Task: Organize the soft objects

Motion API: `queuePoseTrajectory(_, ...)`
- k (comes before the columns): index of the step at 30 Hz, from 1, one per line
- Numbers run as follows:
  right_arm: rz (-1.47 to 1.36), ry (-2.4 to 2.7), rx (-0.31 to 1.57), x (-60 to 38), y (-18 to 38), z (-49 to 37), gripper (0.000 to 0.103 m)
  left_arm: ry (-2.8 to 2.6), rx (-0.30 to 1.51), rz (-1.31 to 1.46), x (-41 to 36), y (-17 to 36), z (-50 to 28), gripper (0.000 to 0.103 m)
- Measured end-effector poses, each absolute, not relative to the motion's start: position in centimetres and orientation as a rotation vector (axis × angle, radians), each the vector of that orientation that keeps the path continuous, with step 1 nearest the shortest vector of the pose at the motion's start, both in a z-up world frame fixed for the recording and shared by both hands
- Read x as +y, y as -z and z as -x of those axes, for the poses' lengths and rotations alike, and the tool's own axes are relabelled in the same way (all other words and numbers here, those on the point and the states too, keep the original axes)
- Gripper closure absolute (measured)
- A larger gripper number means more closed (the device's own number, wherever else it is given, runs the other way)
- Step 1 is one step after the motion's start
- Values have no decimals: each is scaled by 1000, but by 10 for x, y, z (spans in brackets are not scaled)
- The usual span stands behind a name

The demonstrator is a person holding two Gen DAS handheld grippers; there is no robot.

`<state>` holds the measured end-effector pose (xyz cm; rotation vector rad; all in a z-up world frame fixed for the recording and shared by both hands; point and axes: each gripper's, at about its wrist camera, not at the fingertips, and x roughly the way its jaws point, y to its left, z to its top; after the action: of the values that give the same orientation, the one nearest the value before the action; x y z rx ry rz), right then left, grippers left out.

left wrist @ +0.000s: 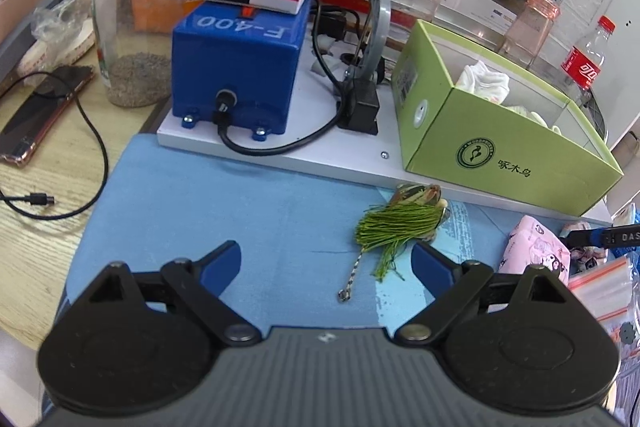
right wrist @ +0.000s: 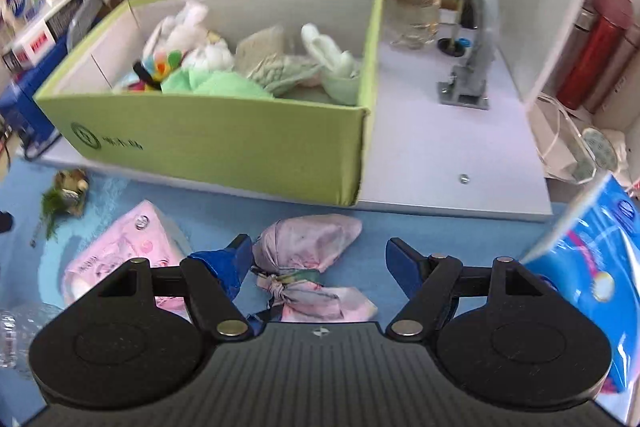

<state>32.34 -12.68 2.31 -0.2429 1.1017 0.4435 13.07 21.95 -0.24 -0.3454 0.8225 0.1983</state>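
A green box (right wrist: 224, 143) on a white board holds several soft items; it also shows in the left wrist view (left wrist: 500, 151). My left gripper (left wrist: 326, 261) is open and empty above the blue mat, with a green tassel charm (left wrist: 394, 227) just ahead of its right finger. My right gripper (right wrist: 320, 259) is open around a knotted pink-and-lilac cloth pouch (right wrist: 310, 247) lying on the mat. A pink tissue pack (right wrist: 128, 255) lies left of the pouch, also visible in the left wrist view (left wrist: 534, 251). The tassel charm (right wrist: 66, 195) sits at far left in the right wrist view.
A blue machine (left wrist: 240, 67) with a black cable stands on the white board (left wrist: 320, 155), a pen box on top. A jar (left wrist: 124, 15), a phone (left wrist: 44, 111) and bottles (left wrist: 584, 59) surround. A blue packet (right wrist: 600, 267) and red flask (right wrist: 596, 51) are at right.
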Motion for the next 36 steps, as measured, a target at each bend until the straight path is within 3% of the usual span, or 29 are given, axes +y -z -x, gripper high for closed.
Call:
queuePoseTrajectory(8, 108, -316, 1132, -198, -17, -325, 43, -196, 826, 340, 222, 3, -136, 10)
queuePoseTrajectory(14, 15, -326, 1006, -223, -37, -293, 43, -83, 845, 219, 201, 1, -159, 10)
queuePoseTrajectory(20, 118, -351, 975, -219, -28, -282, 43, 75, 899, 9, 177, 17, -190, 10)
queuePoseTrajectory(29, 135, -415, 1008, -210, -6, -294, 40, 76, 913, 54, 171, 38, -222, 10)
queuePoseTrajectory(36, 213, -430, 901, -207, 0, -279, 40, 69, 883, -40, 148, 44, -229, 10)
